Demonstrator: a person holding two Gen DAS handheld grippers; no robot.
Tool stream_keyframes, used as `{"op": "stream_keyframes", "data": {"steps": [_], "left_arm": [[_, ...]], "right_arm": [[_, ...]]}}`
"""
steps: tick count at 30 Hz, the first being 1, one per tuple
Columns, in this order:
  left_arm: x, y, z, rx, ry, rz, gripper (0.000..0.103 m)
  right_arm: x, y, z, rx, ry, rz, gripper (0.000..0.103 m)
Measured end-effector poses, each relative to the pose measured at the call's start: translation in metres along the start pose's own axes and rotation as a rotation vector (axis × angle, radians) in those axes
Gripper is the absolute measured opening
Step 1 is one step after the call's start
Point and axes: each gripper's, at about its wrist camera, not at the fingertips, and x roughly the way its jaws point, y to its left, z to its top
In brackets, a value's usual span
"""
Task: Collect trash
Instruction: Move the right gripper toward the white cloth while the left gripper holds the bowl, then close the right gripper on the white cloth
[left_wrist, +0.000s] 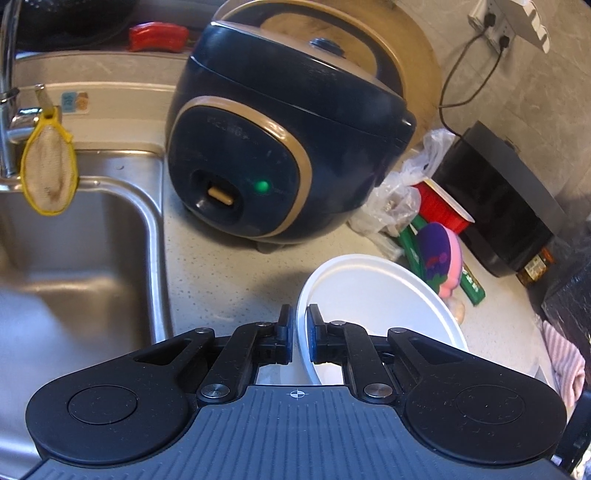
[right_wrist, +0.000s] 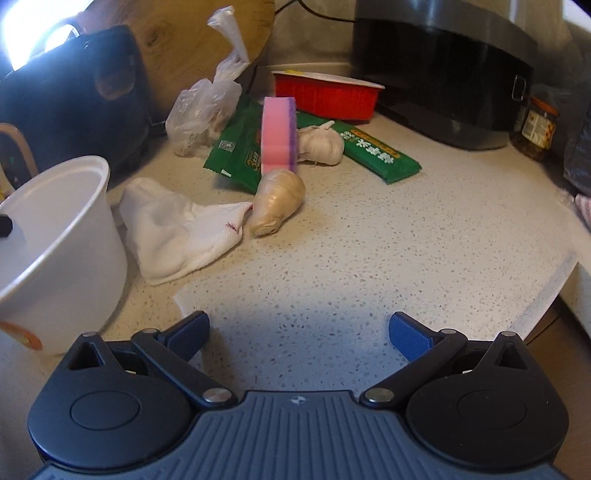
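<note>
The rim of a white bowl (left_wrist: 373, 295) is pinched by the left tongs (left_wrist: 300, 334), one pad set outside the wall and one inside, so that the bowl is held tilted beside the bench (left_wrist: 229, 266). Behind the bowl a dark rice cooker (left_wrist: 280, 147) stands, its green lamp lit, and to the bowl's left a steel sink (left_wrist: 85, 236) is seen with a yellow-edged scrubber (left_wrist: 46, 173) hung from the tap.

In the right wrist view the right tongs (right_wrist: 299, 332) are spread wide over bare bench, with nothing between the pads. The bowl (right_wrist: 62, 236) is seen at the left edge. Just beside the bowl, on its right, a crumpled white tissue (right_wrist: 177, 229) lies on the bench, and a garlic bulb (right_wrist: 277, 203) touches the tissue's far end. Behind that bulb a pink sponge (right_wrist: 277, 133) stands on edge upon green packets (right_wrist: 380, 155), with a second garlic bulb (right_wrist: 321, 142) next to it. Further from the bowl a clear plastic bag (right_wrist: 207, 107), a red tray (right_wrist: 328, 98) and a black appliance (right_wrist: 443, 70) are found at the wall.
</note>
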Motion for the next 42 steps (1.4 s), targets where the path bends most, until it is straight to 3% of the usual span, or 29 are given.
{"op": "stream_keyframes", "data": {"steps": [13, 20, 23, 28, 33, 38, 41, 42], "left_arm": [[-0.009, 0.004, 0.003, -0.004, -0.026, -0.010, 0.011], [-0.014, 0.002, 0.000, 0.008, -0.020, 0.019, 0.011], [-0.016, 0.003, -0.002, 0.009, -0.015, 0.033, 0.011], [-0.023, 0.008, -0.005, 0.001, -0.013, 0.054, 0.011], [-0.030, 0.017, -0.008, -0.023, -0.018, 0.078, 0.011], [-0.032, 0.020, -0.008, -0.031, -0.014, 0.079, 0.012], [-0.031, 0.020, -0.007, -0.027, -0.006, 0.073, 0.011], [-0.030, 0.019, -0.006, -0.026, -0.002, 0.070, 0.011]], "right_arm": [[0.006, -0.015, 0.008, 0.115, 0.017, -0.103, 0.103], [0.007, -0.019, 0.015, 0.103, 0.047, -0.072, 0.103], [-0.002, -0.015, 0.019, 0.096, -0.040, -0.045, 0.103], [-0.014, 0.014, 0.029, -0.108, -0.183, 0.018, 0.099], [-0.004, 0.044, 0.039, -0.255, -0.217, 0.119, 0.073], [0.017, 0.053, 0.045, -0.226, -0.152, 0.204, 0.060], [0.027, 0.055, 0.047, -0.204, -0.092, 0.209, 0.040], [0.025, 0.056, 0.045, -0.208, -0.094, 0.207, 0.029]]}}
